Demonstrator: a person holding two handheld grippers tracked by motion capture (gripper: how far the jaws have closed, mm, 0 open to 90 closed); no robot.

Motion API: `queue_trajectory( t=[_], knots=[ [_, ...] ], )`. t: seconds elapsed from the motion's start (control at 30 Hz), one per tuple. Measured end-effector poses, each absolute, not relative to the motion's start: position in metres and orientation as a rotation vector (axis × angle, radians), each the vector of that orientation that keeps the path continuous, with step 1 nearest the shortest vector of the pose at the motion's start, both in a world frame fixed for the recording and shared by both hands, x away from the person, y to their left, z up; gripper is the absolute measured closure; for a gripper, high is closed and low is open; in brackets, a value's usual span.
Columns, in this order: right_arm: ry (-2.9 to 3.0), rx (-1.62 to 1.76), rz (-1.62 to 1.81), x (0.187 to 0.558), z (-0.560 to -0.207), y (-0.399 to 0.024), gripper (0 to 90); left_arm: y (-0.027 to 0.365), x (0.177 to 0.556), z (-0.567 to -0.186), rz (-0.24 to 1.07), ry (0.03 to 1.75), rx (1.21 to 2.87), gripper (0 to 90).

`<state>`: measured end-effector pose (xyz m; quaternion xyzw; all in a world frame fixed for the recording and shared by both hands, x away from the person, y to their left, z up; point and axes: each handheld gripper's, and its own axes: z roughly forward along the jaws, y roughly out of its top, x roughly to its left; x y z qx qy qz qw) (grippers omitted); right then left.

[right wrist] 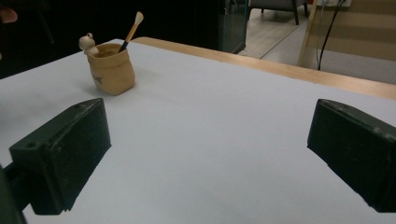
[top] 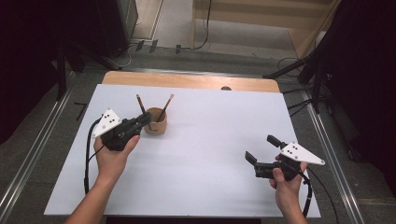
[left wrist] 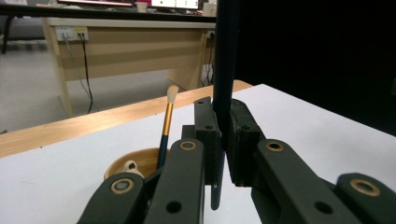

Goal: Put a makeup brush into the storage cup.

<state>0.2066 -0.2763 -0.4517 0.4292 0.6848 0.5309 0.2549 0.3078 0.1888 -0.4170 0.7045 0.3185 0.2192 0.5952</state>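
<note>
- The left gripper (top: 140, 122) is clenched on a dark-handled brush (left wrist: 223, 93), which stands upright between its pads, its lower tip hanging just above the white desk (top: 205, 154).
- In the high view that gripper sits right beside the small tan pot (top: 155, 122), and the held brush (top: 141, 108) rises close to the pot's rim.
- A second brush (left wrist: 167, 121), bristles up, already leans inside the pot (left wrist: 133, 165), just ahead of and left of the left gripper's pads.
- The right gripper (top: 263, 150) is released, jaws spread wide with nothing between them, well apart from the pot (right wrist: 112, 67) across bare desk.
- My guess: one brush is stowed and this one is about halfway; it needs lowering into the pot and letting go.
</note>
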Motion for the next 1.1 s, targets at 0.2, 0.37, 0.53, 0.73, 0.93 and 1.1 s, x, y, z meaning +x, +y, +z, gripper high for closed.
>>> queue_trajectory(
  t=[0.2,0.37,0.53,0.73,0.93,1.1],
  knots=[
    [1.850,1.178,1.425,0.199,-0.458,-0.286,0.0,0.185,0.314,-0.417,0.535,0.753,1.612,85.3],
    [1.843,1.172,1.437,0.196,-0.465,-0.292,0.0,0.182,0.320,-0.419,0.554,0.755,1.606,85.3],
    [1.829,1.184,1.442,0.192,-0.472,-0.297,0.0,0.181,0.325,-0.422,0.582,0.780,1.584,85.3],
    [1.827,1.200,1.432,0.191,-0.476,-0.299,0.0,0.178,0.333,-0.426,0.580,0.797,1.566,85.3],
    [1.835,1.197,1.437,0.192,-0.476,-0.296,0.0,0.174,0.341,-0.433,0.594,0.828,1.550,85.2],
    [1.841,1.202,1.438,0.192,-0.476,-0.294,0.0,0.168,0.347,-0.440,0.600,0.851,1.554,85.1]
  ],
)
